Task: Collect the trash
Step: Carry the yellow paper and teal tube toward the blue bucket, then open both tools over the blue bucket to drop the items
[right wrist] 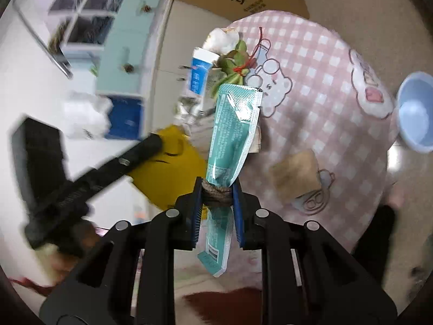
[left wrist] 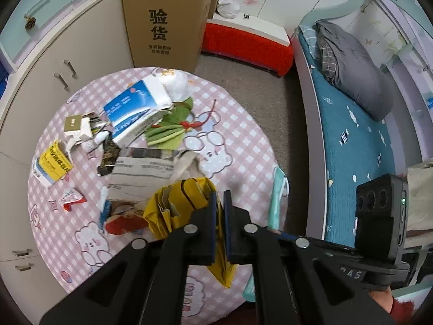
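- On the round table (left wrist: 243,146), under its pink checked cloth with bear prints, we saw the trash heaped toward nine o'clock: a blue-and-white box (left wrist: 135,108), a yellow-labelled packet (left wrist: 52,165), folded green leaves (left wrist: 170,130) tied with red string, and a crumpled newspaper (left wrist: 146,173).
- At twelve o'clock we saw a tall cardboard box (left wrist: 162,19) on the floor, with a red-sided stool (left wrist: 246,43) just beside it.
- At three o'clock we saw a bed (left wrist: 351,140) with a teal sheet and a grey pillow (left wrist: 354,73).
- Our left gripper (left wrist: 219,216) was clenched on a yellow paper bag (left wrist: 184,203) at the table's near edge.
- Our right gripper (right wrist: 217,197) was clamped on a teal sachet (right wrist: 232,124) and a brown wad, held above the cloth.
- At three o'clock in the right wrist view we saw a pale blue bowl (right wrist: 416,113) at the table's rim.
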Demonstrator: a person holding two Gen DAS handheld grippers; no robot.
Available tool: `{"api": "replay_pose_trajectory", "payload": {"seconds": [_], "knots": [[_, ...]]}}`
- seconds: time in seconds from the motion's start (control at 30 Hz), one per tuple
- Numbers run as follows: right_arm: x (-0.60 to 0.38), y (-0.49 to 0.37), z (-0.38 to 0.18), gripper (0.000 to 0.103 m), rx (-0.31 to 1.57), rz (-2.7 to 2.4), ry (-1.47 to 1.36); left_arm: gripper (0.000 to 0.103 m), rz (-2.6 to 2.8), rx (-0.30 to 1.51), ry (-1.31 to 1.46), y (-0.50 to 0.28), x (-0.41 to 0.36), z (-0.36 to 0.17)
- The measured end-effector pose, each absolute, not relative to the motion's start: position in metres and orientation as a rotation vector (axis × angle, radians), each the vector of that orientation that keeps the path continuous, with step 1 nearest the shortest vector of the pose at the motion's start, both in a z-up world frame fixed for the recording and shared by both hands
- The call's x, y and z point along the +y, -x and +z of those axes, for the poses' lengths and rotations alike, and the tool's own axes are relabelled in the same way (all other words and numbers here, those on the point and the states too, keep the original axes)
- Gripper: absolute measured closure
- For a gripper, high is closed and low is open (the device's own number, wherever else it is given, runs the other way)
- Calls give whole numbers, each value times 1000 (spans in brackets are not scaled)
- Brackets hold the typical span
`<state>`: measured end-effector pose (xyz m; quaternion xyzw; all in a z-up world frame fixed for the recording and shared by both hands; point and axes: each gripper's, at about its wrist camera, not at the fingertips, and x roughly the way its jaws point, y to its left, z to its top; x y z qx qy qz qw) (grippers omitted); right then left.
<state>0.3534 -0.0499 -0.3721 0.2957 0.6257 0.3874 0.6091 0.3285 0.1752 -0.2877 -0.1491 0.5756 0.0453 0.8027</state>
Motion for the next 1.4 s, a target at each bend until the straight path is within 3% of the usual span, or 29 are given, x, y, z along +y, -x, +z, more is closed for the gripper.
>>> {"api": "replay_pose_trajectory", "payload": {"seconds": [0.33, 0.57, 0.67, 0.8, 1.27, 1.37, 1.4], "knots": [[-149, -407, -353, 82, 1304, 630, -420, 98, -98, 1241, 249, -414, 54, -297], [-204, -446, -375, 79, 1290, 467, -291, 98, -199, 1294, 227, -475, -19, -328], [-221, -455, -387, 62, 1297, 414, -269, 98, -220, 1313, 189, -493, -44, -344], [-240, -462, -397, 53, 1322, 372, -295, 98, -237, 1352, 177, -508, -67, -362], [-289, -456, -383, 42, 1263, 226, -337, 97, -316, 1382, 121, -529, -114, -381], [-300, -454, -374, 40, 1230, 190, -330, 94, -329, 1373, 122, -531, -122, -379], [-303, -453, -373, 40, 1222, 183, -329, 88, -334, 1373, 125, -531, -124, -378]]}}
